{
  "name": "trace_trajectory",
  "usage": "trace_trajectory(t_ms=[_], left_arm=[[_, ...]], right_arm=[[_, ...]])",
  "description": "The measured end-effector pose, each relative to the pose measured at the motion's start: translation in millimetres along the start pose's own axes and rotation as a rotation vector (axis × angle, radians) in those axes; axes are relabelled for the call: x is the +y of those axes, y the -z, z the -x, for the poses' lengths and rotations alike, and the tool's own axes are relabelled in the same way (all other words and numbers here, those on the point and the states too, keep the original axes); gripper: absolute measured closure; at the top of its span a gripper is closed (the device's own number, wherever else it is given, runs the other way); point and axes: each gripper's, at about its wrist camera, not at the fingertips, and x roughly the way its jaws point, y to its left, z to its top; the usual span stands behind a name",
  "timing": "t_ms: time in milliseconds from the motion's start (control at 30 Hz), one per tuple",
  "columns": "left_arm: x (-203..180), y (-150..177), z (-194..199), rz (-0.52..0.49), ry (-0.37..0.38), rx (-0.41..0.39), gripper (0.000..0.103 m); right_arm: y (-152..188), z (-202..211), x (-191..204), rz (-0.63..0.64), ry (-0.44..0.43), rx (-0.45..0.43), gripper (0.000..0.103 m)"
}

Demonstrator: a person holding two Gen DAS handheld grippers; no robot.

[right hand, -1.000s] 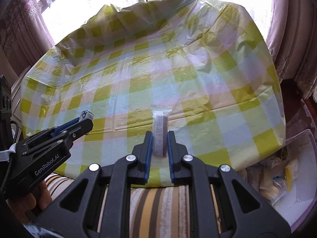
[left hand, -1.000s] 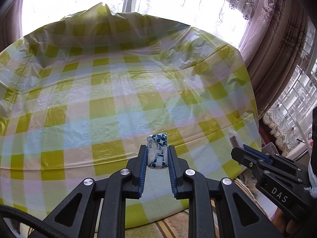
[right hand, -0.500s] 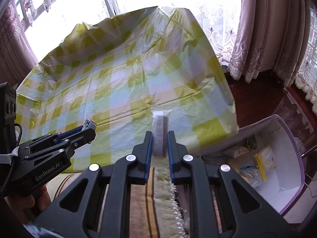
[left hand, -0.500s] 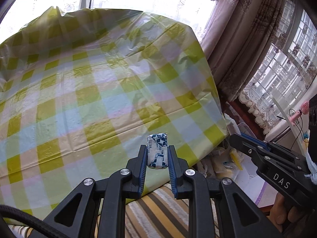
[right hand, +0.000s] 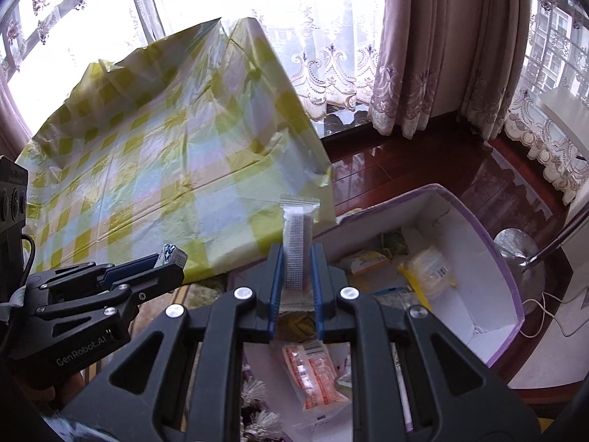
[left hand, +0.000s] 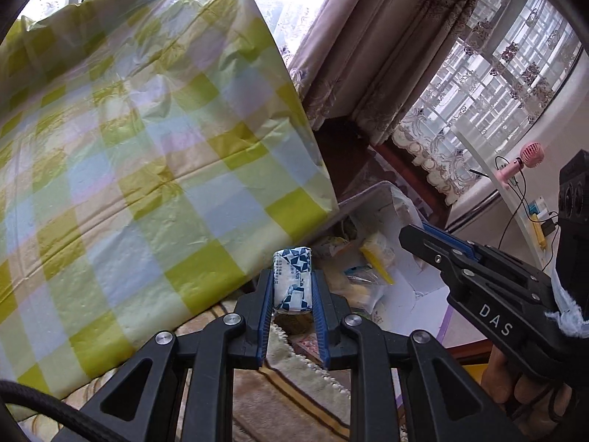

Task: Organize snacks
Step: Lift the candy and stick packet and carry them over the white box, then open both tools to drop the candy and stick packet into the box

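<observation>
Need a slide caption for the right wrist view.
Right gripper holds a snack packet over the open snack box.

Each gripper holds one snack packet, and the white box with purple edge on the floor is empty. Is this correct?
Not quite: the box is not empty. The right wrist view shows several packets lying inside. The left gripper and right gripper do each hold one packet.

Your right gripper (right hand: 296, 269) hides the clear packet's (right hand: 299, 243) lower end; print on the box's (right hand: 489, 243) snacks (right hand: 429, 269) is too small to read
</observation>
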Motion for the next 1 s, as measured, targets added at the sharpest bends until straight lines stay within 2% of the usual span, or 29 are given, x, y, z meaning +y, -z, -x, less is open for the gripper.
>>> trace_trajectory(t_ms=[267,800,867,933,967,1000], left_arm=[[-22.9,-0.5,-25.7,0.005,0.064,0.057,0.082],[-39.0,-4.9,-49.4,0.013,0.097,0.105,0.080],[-36.9,-5.0,-49.2,0.025,0.099,0.107,0.078],[-34.4,-4.7,-48.2,0.037,0.100,0.104,0.064],[-33.5,-3.9,-46.1,0.041,0.099,0.101,0.061],[-32.8,-2.4,-44.5,0.045,0.095,0.099,0.055]], right_arm=[[4.4,-7.5,-36.0,-0.034,0.097,0.027,0.085],[0.8,-14.7,-69.6,-0.078,0.197,0.051,0.080],[0.8,-13.4,-68.8,-0.076,0.208,0.053,0.072],[1.3,-10.7,-67.5,-0.069,0.218,0.047,0.048],[1.5,-9.0,-66.7,-0.065,0.220,0.043,0.043],[2.0,-7.5,-66.0,-0.063,0.222,0.045,0.043]])
